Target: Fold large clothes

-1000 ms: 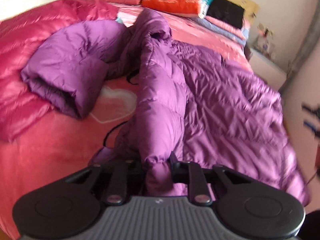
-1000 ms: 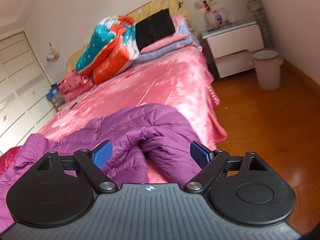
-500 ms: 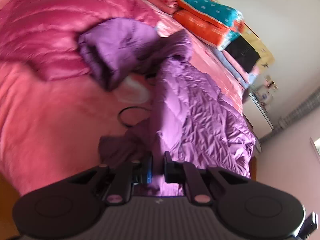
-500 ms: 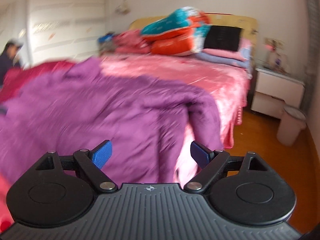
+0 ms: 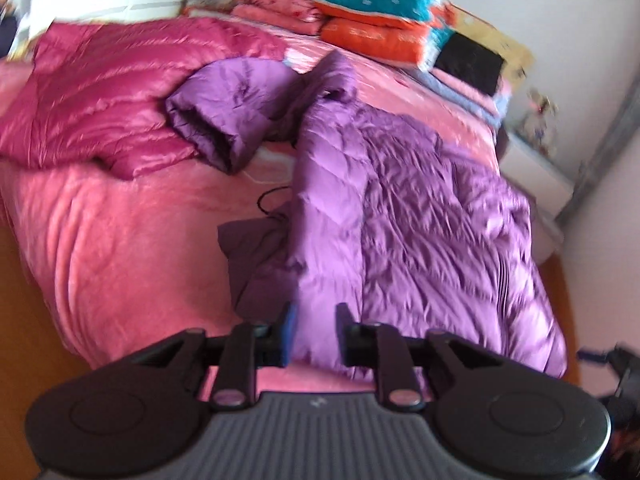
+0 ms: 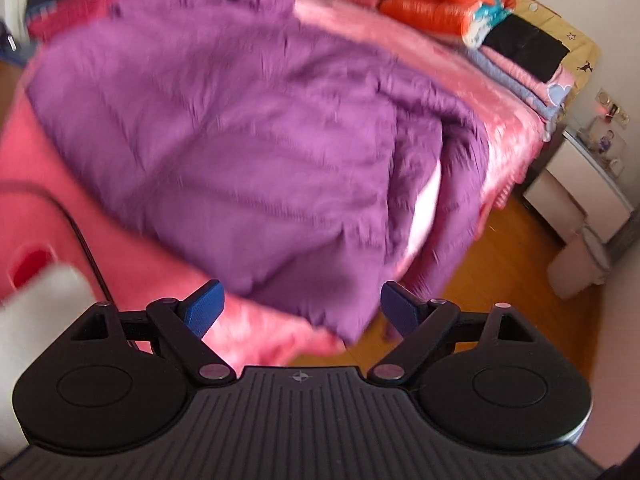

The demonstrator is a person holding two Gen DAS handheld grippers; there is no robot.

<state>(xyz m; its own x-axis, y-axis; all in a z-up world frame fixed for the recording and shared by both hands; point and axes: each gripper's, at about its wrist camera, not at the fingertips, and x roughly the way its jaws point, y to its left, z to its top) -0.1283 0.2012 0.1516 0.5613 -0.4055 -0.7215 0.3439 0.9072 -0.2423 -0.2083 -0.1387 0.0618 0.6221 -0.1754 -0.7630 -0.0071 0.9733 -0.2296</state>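
A purple puffer jacket (image 5: 420, 220) lies spread on the pink bed cover (image 5: 120, 240), its front edge folded over and one sleeve (image 5: 224, 112) bent toward the upper left. My left gripper (image 5: 314, 328) is at the jacket's near hem. Its jaws are opening, a narrow gap apart, with the purple hem showing between them and not pinched. In the right wrist view the jacket (image 6: 240, 140) fills the middle, one sleeve hanging off the bed's edge. My right gripper (image 6: 302, 308) stands wide open just short of the jacket's near corner, holding nothing.
A magenta puffer jacket (image 5: 100, 92) lies beside the purple one. Folded quilts and pillows (image 5: 380, 16) are stacked at the headboard. A black cord (image 5: 268, 200) lies on the cover. On the wooden floor (image 6: 500, 272) stand a white nightstand (image 6: 580, 184) and a bin (image 6: 580, 260).
My left gripper was shut on the jacket's folded edge and drew it toward the bed's near edge; now its jaws have parted. My right gripper swung round over the jacket and stayed open.
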